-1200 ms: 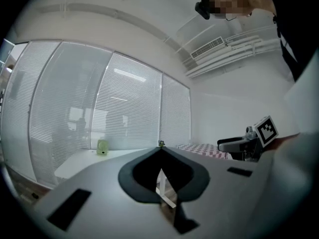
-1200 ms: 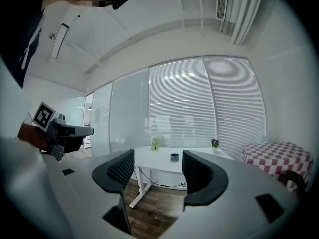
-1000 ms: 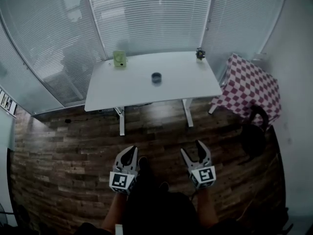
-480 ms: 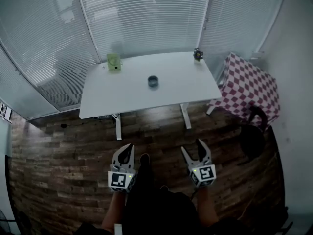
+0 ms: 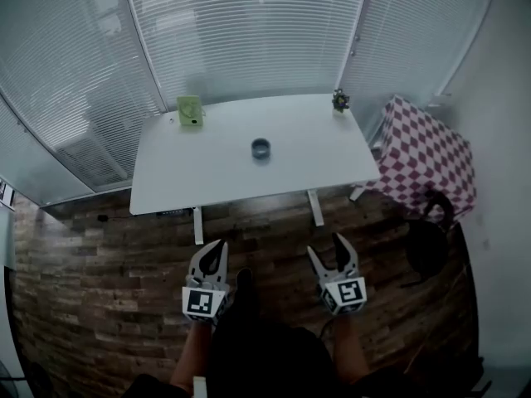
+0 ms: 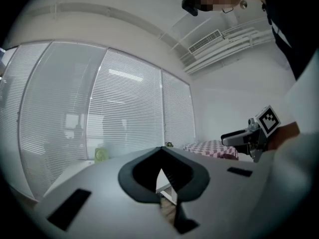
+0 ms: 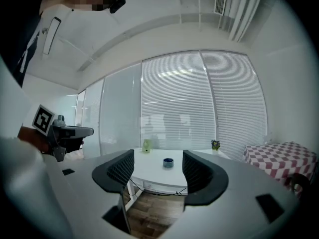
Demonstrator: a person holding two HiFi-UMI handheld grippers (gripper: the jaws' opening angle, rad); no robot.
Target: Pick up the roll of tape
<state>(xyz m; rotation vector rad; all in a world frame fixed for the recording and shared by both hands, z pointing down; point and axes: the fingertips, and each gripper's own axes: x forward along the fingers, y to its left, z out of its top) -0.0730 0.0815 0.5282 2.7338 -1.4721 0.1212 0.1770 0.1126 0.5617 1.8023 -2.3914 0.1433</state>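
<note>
The roll of tape (image 5: 260,148) is a small dark blue-grey ring lying near the middle of a white table (image 5: 216,177). In the right gripper view the tape (image 7: 168,162) shows far off, framed between the jaws. Both grippers hang low over the wooden floor, well short of the table. My left gripper (image 5: 215,254) is shut, its pads meeting with nothing between them (image 6: 160,176). My right gripper (image 5: 328,250) stands open and empty (image 7: 158,171).
A green boxy object (image 5: 190,110) stands at the table's back left, and a small potted plant (image 5: 339,99) at its back right corner. A red-and-white checked cloth (image 5: 423,152) covers something right of the table. Slatted blinds (image 5: 249,40) close off the back, and dark bags (image 5: 427,243) sit on the floor at right.
The table and tape have drifted lower in the head view, so I stand a little closer. Both grippers keep their places and states.
</note>
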